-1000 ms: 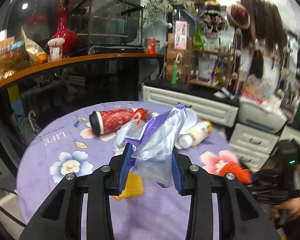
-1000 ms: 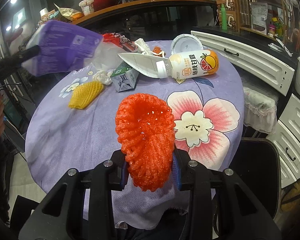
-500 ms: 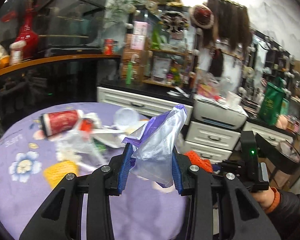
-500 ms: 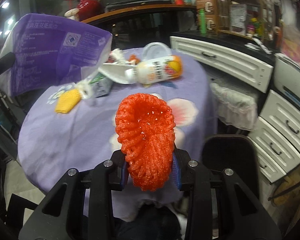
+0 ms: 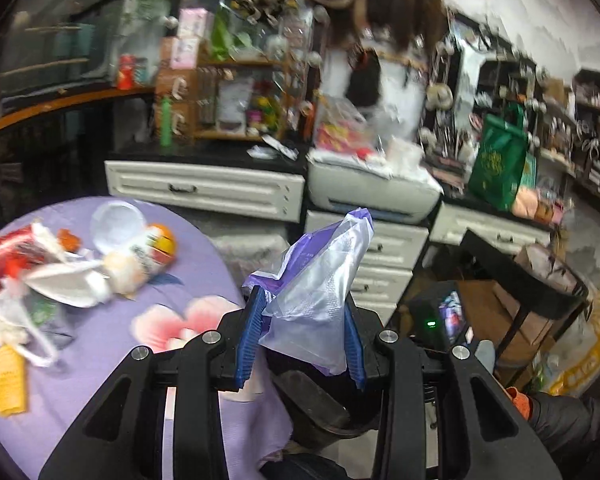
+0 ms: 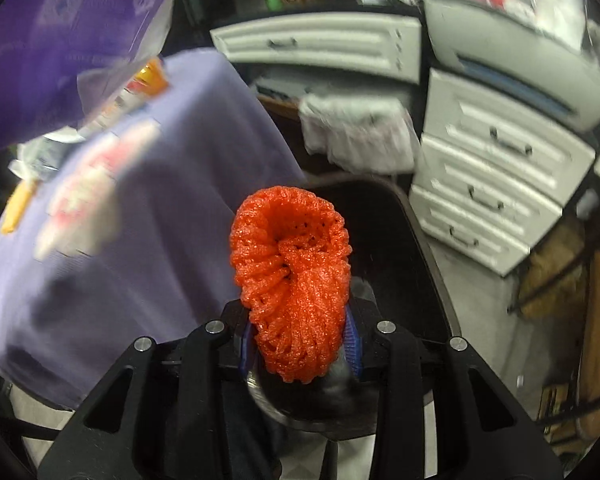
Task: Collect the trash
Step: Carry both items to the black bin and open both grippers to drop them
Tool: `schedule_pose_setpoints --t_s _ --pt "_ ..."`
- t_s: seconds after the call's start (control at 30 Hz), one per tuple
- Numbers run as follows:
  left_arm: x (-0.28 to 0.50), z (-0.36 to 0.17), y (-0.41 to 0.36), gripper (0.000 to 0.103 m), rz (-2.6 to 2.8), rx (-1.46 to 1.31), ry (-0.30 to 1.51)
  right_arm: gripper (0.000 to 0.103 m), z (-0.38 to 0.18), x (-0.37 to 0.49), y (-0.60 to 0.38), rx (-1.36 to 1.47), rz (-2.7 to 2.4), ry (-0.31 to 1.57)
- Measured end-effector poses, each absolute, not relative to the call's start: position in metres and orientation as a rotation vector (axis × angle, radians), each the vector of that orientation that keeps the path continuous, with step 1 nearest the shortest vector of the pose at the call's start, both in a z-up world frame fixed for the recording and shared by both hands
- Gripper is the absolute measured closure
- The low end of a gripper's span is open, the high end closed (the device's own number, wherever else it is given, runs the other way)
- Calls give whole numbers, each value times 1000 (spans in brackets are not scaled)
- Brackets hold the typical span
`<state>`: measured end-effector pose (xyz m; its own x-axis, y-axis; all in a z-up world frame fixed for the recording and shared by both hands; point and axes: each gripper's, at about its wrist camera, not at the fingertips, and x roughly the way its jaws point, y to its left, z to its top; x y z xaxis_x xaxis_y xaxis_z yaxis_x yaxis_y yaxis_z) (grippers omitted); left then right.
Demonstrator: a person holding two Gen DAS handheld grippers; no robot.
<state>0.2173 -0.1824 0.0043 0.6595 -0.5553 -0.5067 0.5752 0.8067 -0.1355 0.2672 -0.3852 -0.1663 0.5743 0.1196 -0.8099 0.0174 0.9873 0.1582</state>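
Observation:
My left gripper [image 5: 302, 320] is shut on a crumpled purple and clear plastic bag [image 5: 316, 280], just past the table's right edge. A black bin [image 5: 320, 408] stands right below it. In the right wrist view my right gripper [image 6: 300, 336] is shut on an orange-red foam fruit net [image 6: 292, 256] and points down over the same black bin [image 6: 424, 240]. The purple bag [image 6: 60, 40] fills the upper left of that view. A red cup [image 5: 8, 256], a drink bottle [image 5: 148, 252], a white lid [image 5: 116, 220] and a yellow foam net [image 5: 4, 380] lie on the purple flowered tablecloth [image 5: 100, 380].
White drawer cabinets [image 6: 500, 160] and a grey printer [image 5: 372, 192] stand close behind the bin. A black metal stand with a cardboard box [image 5: 540, 276] is to the right. A person's dark sleeve [image 5: 572, 420] shows at the lower right. Cluttered shelves line the back wall.
Both grippers have swung right, off the table and down over the black bin, each still holding its load. The table's trash has slid to the left of both views.

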Motion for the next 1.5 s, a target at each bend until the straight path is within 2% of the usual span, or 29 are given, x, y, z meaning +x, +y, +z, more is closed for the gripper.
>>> schedule_pose_setpoints --t_s 0.23,0.27,0.37,0.5,0.67,0.8,0.9,1.23,1.3,1.33,1.37,1.43,1.5 --pt "230 -47 -237 66 -664 92 686 68 -220 282 -400 190 48 1050" --pt "232 -53 -242 66 -662 91 702 64 -227 282 -402 199 50 1057" --pt "241 -73 -255 67 -651 101 749 34 -243 283 -413 245 19 1068" --pt "249 -94 -266 66 -640 120 802 33 -240 273 -425 268 0 1030" --pt "258 -114 -276 66 -633 136 857 33 -216 252 -434 163 -92 953" --pt "263 -133 -287 66 -628 168 896 25 -198 233 -445 95 -155 883" --pt "266 -152 -297 66 -627 194 939 25 -196 221 -454 52 -206 871" --pt "270 -187 -317 66 -626 238 1014 25 -196 200 -486 161 -260 870" --pt "270 -192 -320 64 -617 255 1018 25 -196 199 -487 187 -266 872" --pt "271 -194 -323 58 -615 259 1020 25 -197 199 -489 198 -271 872" --pt "271 -195 -324 46 -615 263 1026 25 -197 199 -489 205 -273 872" --pt "269 -197 -324 33 -616 266 1029 25 -196 197 -491 215 -276 870" --pt "267 -195 -323 28 -621 267 1023 25 -194 196 -493 224 -281 866"
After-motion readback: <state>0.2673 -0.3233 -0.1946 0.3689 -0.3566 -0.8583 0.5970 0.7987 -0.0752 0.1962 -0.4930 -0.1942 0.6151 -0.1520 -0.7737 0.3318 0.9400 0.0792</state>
